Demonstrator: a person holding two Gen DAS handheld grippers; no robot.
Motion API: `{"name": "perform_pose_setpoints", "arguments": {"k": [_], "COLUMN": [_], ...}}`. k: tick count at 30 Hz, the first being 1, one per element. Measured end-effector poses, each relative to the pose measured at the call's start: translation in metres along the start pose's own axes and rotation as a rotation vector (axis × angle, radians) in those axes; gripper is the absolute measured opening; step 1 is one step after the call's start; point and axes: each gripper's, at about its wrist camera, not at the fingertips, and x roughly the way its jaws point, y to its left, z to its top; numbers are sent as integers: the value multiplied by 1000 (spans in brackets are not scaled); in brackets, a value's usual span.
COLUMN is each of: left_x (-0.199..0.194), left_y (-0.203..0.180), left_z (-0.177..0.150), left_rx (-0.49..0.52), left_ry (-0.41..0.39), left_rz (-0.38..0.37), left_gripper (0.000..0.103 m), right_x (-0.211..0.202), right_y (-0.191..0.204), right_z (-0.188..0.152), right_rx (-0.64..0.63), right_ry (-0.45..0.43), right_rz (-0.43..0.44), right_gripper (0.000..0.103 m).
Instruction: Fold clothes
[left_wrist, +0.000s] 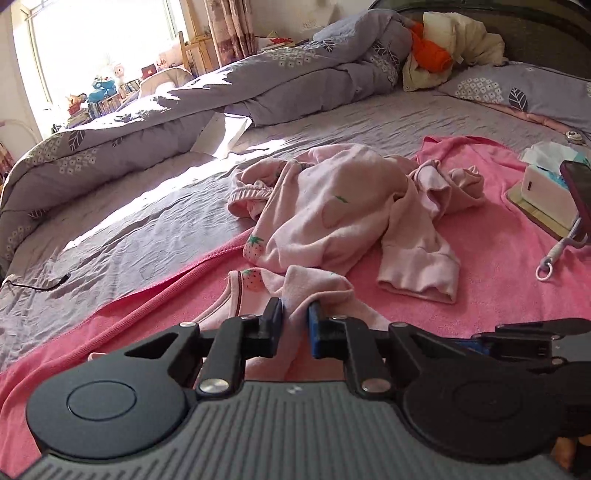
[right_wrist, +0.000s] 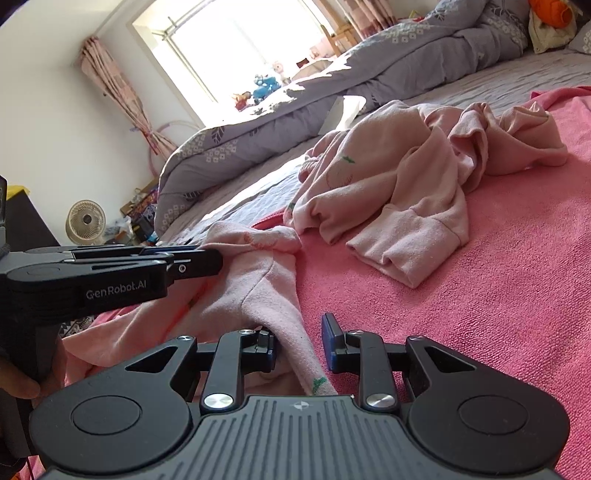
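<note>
A pale pink strawberry-print garment (left_wrist: 255, 284) lies bunched on a pink towel (left_wrist: 480, 295) at the near edge of the bed. My left gripper (left_wrist: 295, 317) is shut on a fold of it; the right wrist view shows that gripper (right_wrist: 216, 260) from the side, pinching the cloth. My right gripper (right_wrist: 299, 341) stands open, and a ridge of the same garment (right_wrist: 273, 288) runs between its fingers, close to the left one. A second pale pink garment (left_wrist: 343, 214) with ribbed cuffs lies crumpled farther back, untouched (right_wrist: 406, 192).
A tissue box (left_wrist: 546, 177), a phone on a stand (left_wrist: 580, 192) and a white lanyard (left_wrist: 554, 254) sit at the right on the towel. A rolled grey quilt (left_wrist: 221, 99) lines the far side. A black cable (left_wrist: 40, 286) lies left. A fan (right_wrist: 85, 221) stands on the floor.
</note>
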Motion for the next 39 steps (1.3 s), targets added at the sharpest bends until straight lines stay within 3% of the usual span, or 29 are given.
{"name": "perform_pose_setpoints", "arguments": {"k": [8, 22, 23, 24, 25, 26, 27, 28, 31, 37, 38, 39], "left_x": [12, 8, 8, 8, 8, 8, 8, 10, 28, 77, 81, 86], "left_y": [39, 106, 111, 115, 114, 95, 75, 57, 23, -2, -3, -3], "left_z": [16, 29, 30, 31, 33, 40, 46, 52, 62, 56, 53, 49], "left_rx": [-278, -422, -432, -443, -427, -333, -239, -161, -78, -3, 6, 9], "left_ry": [15, 43, 45, 47, 51, 60, 68, 78, 134, 261, 267, 273], "left_rz": [-83, -50, -48, -46, -45, -49, -53, -59, -98, -5, 4, 0], "left_gripper": [17, 15, 20, 31, 41, 59, 68, 69, 69, 69, 65, 53], "right_x": [0, -5, -6, -7, -8, -8, -7, -7, -4, -1, 0, 0], "right_y": [0, 6, 8, 11, 14, 17, 20, 24, 30, 27, 27, 27], "right_z": [-1, -1, -2, -2, -2, -2, -2, -2, -2, 0, 0, -1], "right_rx": [0, -30, -45, -62, -79, -98, -118, -136, -172, -149, -152, -154], "right_ry": [0, -20, -29, -37, -42, -44, -46, -46, -39, -18, -15, -13], "right_rz": [1, 12, 15, 15, 18, 23, 29, 33, 27, 31, 31, 32], "right_gripper": [27, 29, 30, 32, 33, 37, 41, 42, 45, 45, 45, 45]}}
